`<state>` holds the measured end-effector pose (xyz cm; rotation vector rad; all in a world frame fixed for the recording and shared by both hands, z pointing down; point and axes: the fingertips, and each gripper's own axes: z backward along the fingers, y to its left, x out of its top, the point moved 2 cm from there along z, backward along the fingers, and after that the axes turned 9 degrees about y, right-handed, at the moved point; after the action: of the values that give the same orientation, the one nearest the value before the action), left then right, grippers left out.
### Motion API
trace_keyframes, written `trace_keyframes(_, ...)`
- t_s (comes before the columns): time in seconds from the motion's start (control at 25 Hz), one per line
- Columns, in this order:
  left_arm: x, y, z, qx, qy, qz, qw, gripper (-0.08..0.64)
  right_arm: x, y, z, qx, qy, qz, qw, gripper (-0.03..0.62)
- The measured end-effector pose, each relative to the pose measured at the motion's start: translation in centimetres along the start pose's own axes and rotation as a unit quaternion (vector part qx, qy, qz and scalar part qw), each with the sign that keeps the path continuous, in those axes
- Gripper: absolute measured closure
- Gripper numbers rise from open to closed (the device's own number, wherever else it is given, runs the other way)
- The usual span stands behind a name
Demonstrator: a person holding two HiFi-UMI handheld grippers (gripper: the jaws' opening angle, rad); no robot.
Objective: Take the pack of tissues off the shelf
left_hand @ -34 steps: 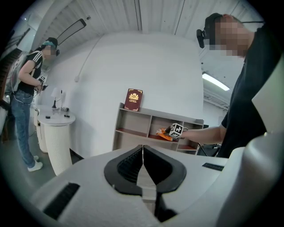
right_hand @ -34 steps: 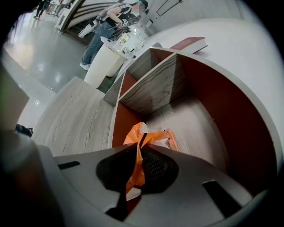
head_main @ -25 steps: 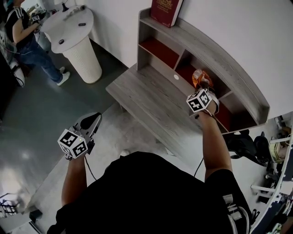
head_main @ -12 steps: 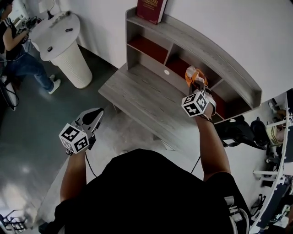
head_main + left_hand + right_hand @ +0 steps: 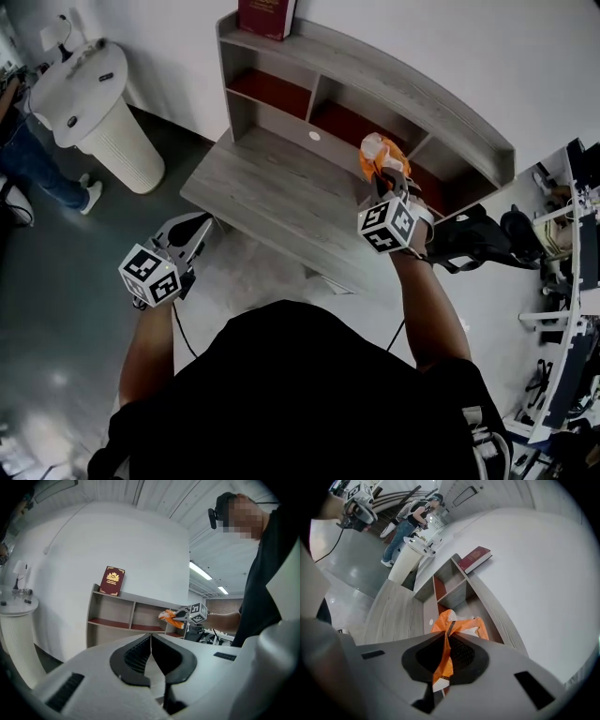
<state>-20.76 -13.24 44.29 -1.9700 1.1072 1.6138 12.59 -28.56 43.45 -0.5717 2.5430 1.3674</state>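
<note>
The orange and white pack of tissues [image 5: 378, 153] hangs in the air in front of the grey shelf unit [image 5: 403, 96], above the desk top [image 5: 272, 202]. My right gripper [image 5: 384, 175] is shut on it; in the right gripper view the pack [image 5: 457, 625] sticks out past the pinched jaws of that right gripper [image 5: 447, 641]. My left gripper [image 5: 199, 230] is held low at the left, off the desk, shut with nothing in it. In the left gripper view the left gripper [image 5: 151, 637] points at the shelf unit [image 5: 126, 616], and the pack [image 5: 168, 616] shows far off.
A dark red book [image 5: 265, 17] leans on the shelf's top. A white round pedestal table [image 5: 89, 103] stands at the left with a person [image 5: 23, 155] beside it. A black chair [image 5: 478, 239] is at the desk's right end. The shelf compartments have red floors.
The right gripper has drawn the tissue pack out of the shelf compartment and back over the desk. The head view has swung, so the shelf sits more to the left.
</note>
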Motion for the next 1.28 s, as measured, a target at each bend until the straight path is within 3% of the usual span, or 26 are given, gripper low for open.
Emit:
trace_keyframes(0.4,1.3,-1.7,-4.5,-0.068,0.007,-0.023,0.9974,0.541,-3.4,1.2,4.6,0.0,0.02,-0.018,1.0,0.58)
trace_keyframes(1.28,1.7,-4.7,-9.3,-0.138,0.026,-0.051,0.9888,0.541,-8.5,3.3,8.6,0.011,0.054,-0.093,0.994,0.58)
